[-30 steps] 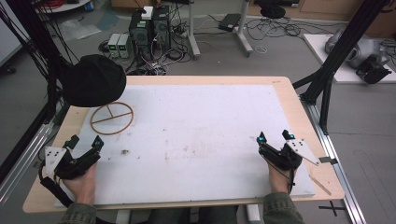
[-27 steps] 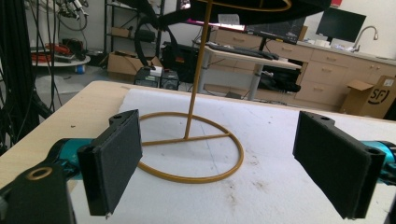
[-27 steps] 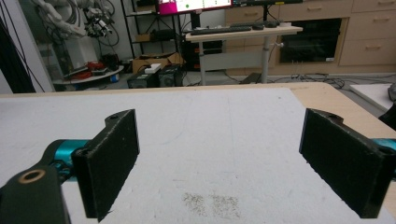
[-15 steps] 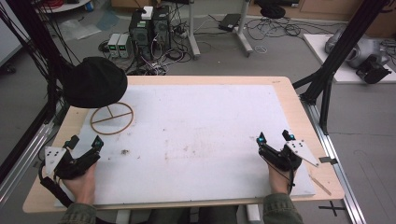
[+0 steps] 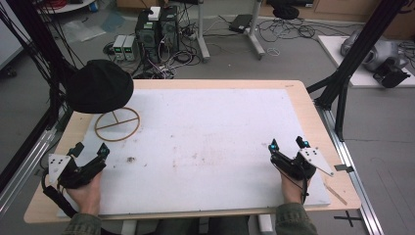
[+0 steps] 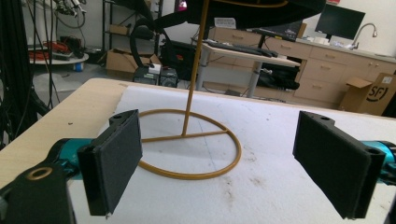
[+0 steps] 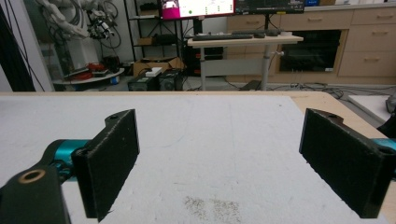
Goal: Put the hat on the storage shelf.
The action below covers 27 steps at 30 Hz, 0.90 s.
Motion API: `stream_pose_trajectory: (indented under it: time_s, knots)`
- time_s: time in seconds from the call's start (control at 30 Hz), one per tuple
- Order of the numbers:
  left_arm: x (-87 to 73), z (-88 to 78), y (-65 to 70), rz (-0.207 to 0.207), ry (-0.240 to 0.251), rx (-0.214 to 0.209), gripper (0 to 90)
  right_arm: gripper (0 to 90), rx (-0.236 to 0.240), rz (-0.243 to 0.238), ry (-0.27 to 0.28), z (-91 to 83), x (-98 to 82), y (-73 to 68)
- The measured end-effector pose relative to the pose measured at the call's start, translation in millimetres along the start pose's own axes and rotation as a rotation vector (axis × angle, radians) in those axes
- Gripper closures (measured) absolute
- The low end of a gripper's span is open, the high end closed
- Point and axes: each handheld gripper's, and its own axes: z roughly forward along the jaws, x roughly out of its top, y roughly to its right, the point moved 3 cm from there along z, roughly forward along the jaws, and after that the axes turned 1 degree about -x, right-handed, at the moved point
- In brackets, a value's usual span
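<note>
A black hat [image 5: 100, 86] sits on top of a thin gold wire stand with a ring base [image 5: 117, 124] at the table's far left. In the left gripper view the ring base [image 6: 189, 151] and its upright rod lie just ahead, with the hat's underside [image 6: 243, 9] at the top edge. My left gripper [image 5: 90, 155] rests near the front left, open and holding nothing, a short way in front of the stand. My right gripper [image 5: 288, 144] rests at the front right, open with nothing between its pads [image 7: 109, 158].
A white sheet [image 5: 205, 142] covers most of the wooden table [image 5: 298, 88]. Small dirt specks [image 5: 131, 159] mark it near the left gripper. Black frame posts [image 5: 352, 54] stand at both sides, and computers and cables lie on the floor beyond the far edge.
</note>
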Motion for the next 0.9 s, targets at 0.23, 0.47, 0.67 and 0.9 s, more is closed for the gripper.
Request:
stream_pose_trajectory:
  time_s: [0.23,0.47,0.67,0.9]
  knots:
    - [-0.2,-0.4,0.0,0.002,0.001,0.001,16.0,11.3,-0.003,0.002,0.008,0.0,0.3,0.9]
    - [-0.5,0.2,-0.2,-0.002,-0.001,0.001,16.0,11.3,0.001,0.002,-0.001,0.3,-1.4,-0.1]
    - [-0.8,0.4,-0.4,-0.004,-0.007,-0.002,16.0,11.3,0.004,-0.009,0.000,0.4,-2.6,-0.1]
    - [-1.4,1.6,0.7,-0.003,-0.012,-0.010,16.1,11.3,0.006,-0.029,0.006,0.2,-3.2,-2.4]
